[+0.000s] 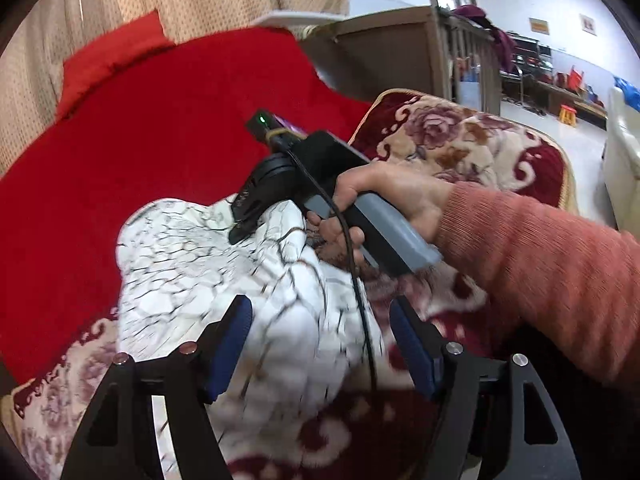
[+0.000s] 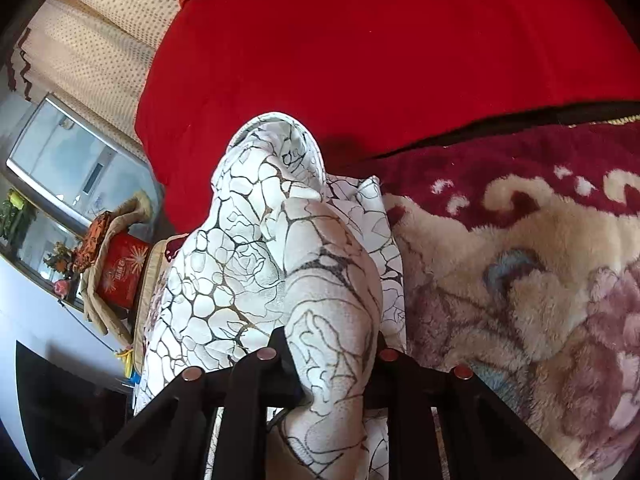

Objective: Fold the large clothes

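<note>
Red bedspread (image 1: 160, 128) behind: R gripper (image 2: 332, 364) angled down pinching white garment (image 2: 280, 240), L gripper (image 1: 320, 344) jaws apart.

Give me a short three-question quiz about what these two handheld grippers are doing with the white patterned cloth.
1. True or false: the left gripper is clamped on the white patterned garment.
2. Which gripper pinches a bunched fold of that garment? A) left B) right C) neither
3. Fill in: beyond the garment lies a plain ____ blanket.

Key
1. False; its jaws stand apart with the cloth loose between them.
2. B; the right gripper is shut on the fold.
3. Red.
</note>
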### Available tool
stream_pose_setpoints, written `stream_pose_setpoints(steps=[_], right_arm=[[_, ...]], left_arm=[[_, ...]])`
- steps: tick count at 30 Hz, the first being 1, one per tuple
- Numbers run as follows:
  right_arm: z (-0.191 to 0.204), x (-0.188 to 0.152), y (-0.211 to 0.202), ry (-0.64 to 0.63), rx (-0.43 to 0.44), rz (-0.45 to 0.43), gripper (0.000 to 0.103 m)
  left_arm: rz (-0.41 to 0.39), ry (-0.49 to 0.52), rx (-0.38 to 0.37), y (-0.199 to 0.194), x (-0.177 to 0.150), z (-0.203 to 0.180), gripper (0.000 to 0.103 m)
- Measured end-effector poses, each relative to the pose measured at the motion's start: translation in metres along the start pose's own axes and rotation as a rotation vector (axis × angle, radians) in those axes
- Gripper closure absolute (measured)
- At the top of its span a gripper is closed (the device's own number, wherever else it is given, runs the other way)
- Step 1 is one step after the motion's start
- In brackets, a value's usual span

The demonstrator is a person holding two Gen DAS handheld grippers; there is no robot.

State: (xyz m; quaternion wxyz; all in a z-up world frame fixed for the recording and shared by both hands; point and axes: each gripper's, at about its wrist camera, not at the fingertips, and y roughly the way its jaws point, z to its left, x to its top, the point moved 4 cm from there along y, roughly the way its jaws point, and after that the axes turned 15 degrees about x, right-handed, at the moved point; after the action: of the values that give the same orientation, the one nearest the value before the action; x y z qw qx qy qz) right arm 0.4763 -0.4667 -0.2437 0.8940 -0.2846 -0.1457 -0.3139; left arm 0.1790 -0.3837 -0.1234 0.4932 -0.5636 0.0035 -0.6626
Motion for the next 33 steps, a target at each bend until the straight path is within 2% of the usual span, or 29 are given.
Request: stream_pose_setpoints(steps=[3, 5, 6, 8, 10, 12, 15, 18, 21, 22, 24, 26, 27, 30, 31, 32, 33], right_arm=[[-0.003, -0.004, 0.001, 0.018, 0.006, -0.017, 0.075], [-0.008, -0.01, -0.007, 0.031, 0.014, -0.028, 0.073], [-0.016, -0.015, -0.016, 0.029, 0.002, -0.03, 0.069], [-0.014, -0.018, -0.016, 0.011, -0.034, -0.033, 0.062], [-0.014, -0.024, -0.019, 0.003, -0.078, -0.041, 0.047], [-0.014, -0.029, -0.023, -0.001, -0.101, -0.047, 0.046], [-0.007, -0.033, -0.034, -0.017, -0.144, -0.064, 0.046], [0.017, -0.039, -0.063, -0.108, -0.262, -0.114, 0.046], [0.055, -0.046, -0.096, -0.225, -0.367, -0.216, 0.046], [0.07, -0.052, -0.105, -0.265, -0.363, -0.249, 0.046], [0.103, -0.068, -0.112, -0.324, -0.256, -0.268, 0.048], [0.128, -0.086, -0.103, -0.356, -0.169, -0.24, 0.055], [0.136, -0.095, -0.096, -0.368, -0.145, -0.217, 0.063], [0.142, -0.123, -0.068, -0.356, -0.093, -0.099, 0.066], [0.138, -0.132, -0.06, -0.352, -0.116, -0.057, 0.07], [0.127, -0.144, -0.053, -0.36, -0.205, -0.01, 0.071], [0.118, -0.15, -0.051, -0.362, -0.256, 0.009, 0.071]], left_arm=[[-0.005, -0.038, -0.001, -0.018, -0.006, 0.032, 0.03], [-0.015, -0.082, 0.069, -0.024, -0.01, 0.062, 0.029], [-0.008, -0.128, 0.117, -0.022, -0.012, 0.086, 0.027], [0.018, -0.245, 0.146, -0.01, -0.018, 0.124, 0.025], [0.057, -0.392, 0.157, 0.014, -0.031, 0.165, 0.025], [0.106, -0.472, 0.157, 0.041, -0.046, 0.183, 0.025], [0.241, -0.568, 0.039, 0.094, -0.085, 0.177, 0.024], [0.255, -0.638, -0.031, 0.105, -0.091, 0.17, 0.024], [0.229, -0.576, -0.013, 0.103, -0.079, 0.159, 0.024], [0.236, -0.587, -0.033, 0.105, -0.081, 0.157, 0.024], [0.254, -0.621, -0.042, 0.108, -0.085, 0.16, 0.024], [0.257, -0.634, -0.045, 0.108, -0.087, 0.162, 0.024], [0.259, -0.637, -0.044, 0.109, -0.088, 0.163, 0.024], [0.262, -0.658, -0.046, 0.11, -0.091, 0.168, 0.024], [0.263, -0.667, -0.051, 0.106, -0.092, 0.168, 0.024], [0.266, -0.675, -0.061, 0.105, -0.093, 0.17, 0.024], [0.268, -0.678, -0.074, 0.105, -0.093, 0.171, 0.023]])
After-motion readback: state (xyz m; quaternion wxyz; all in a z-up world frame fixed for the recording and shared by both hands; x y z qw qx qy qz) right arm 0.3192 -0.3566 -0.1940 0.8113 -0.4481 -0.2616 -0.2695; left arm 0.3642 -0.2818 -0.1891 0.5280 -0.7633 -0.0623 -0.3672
